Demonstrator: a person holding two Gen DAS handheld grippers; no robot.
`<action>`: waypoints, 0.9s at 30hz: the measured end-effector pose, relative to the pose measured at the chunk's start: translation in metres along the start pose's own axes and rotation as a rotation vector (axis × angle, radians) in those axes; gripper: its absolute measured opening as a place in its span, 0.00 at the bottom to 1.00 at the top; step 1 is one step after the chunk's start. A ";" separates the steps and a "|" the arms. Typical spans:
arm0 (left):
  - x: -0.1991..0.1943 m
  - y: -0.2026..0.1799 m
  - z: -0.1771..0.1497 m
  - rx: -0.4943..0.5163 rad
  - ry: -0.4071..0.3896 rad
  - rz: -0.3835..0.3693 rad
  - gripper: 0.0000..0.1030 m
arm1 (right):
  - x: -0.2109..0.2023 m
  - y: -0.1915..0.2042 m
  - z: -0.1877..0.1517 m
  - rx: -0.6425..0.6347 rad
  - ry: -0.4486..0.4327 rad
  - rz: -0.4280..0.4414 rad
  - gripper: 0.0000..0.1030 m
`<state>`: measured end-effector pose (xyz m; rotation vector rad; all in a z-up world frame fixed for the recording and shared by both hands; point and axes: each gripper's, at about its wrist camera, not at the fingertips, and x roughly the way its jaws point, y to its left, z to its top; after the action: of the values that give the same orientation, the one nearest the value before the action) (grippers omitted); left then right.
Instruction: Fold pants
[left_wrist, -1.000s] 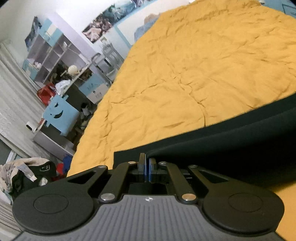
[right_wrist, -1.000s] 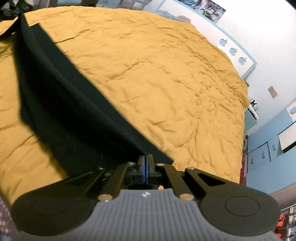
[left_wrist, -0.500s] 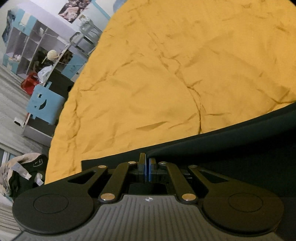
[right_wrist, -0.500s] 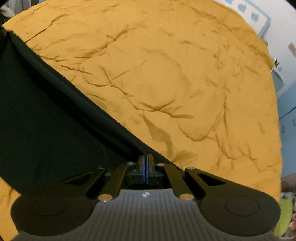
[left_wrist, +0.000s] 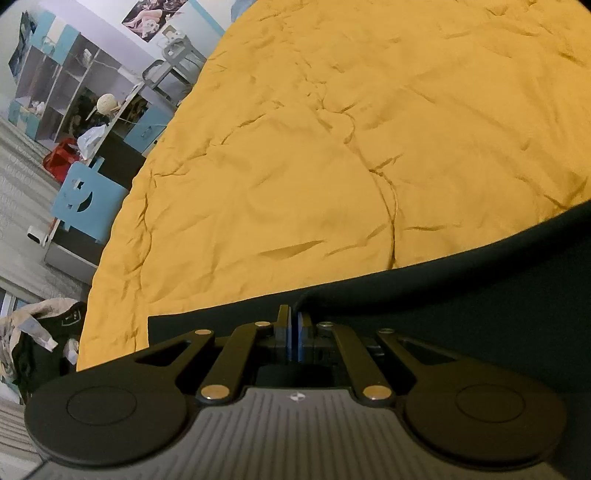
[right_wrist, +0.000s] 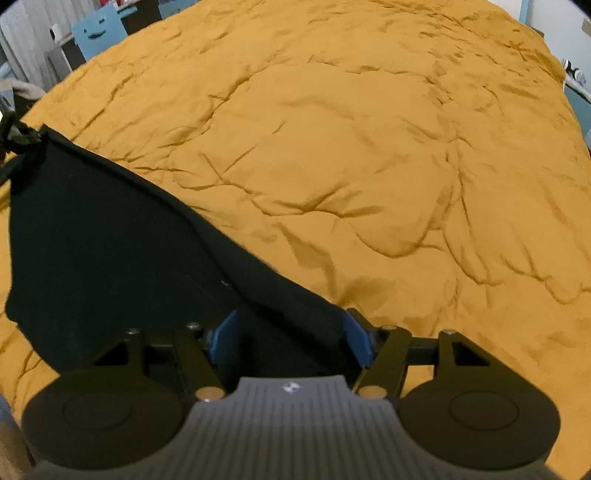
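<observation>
Black pants (right_wrist: 110, 243) lie spread on the yellow bedspread (right_wrist: 369, 147), one straight edge running from the left gripper (left_wrist: 294, 321) toward the right gripper (right_wrist: 291, 332). The left gripper's jaws are pinched tight on a fold of the pants' edge. The right gripper's jaws have just been opening and stand wide, cloth lying loose between the blue pads (right_wrist: 225, 338), not gripped.

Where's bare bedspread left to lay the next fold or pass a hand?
Free: the wide orange bedspread beyond the black pants, up to the far edges, and the strip left of the pants' corner in the left wrist view. Crowded: the near edge, under the pants and both grippers.
</observation>
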<state>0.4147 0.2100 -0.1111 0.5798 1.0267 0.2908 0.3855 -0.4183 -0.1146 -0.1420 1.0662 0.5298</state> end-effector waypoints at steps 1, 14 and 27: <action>-0.001 -0.001 0.001 -0.001 -0.001 0.000 0.03 | -0.002 -0.005 -0.002 0.022 -0.013 0.018 0.58; -0.008 -0.003 0.003 0.006 0.006 0.022 0.02 | 0.002 -0.049 -0.023 0.258 -0.143 0.141 0.27; -0.055 0.022 -0.003 0.032 -0.073 0.011 0.01 | -0.109 -0.031 -0.043 0.405 -0.314 0.280 0.00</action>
<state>0.3856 0.2023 -0.0597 0.6204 0.9591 0.2615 0.3256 -0.4988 -0.0459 0.4396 0.8685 0.5543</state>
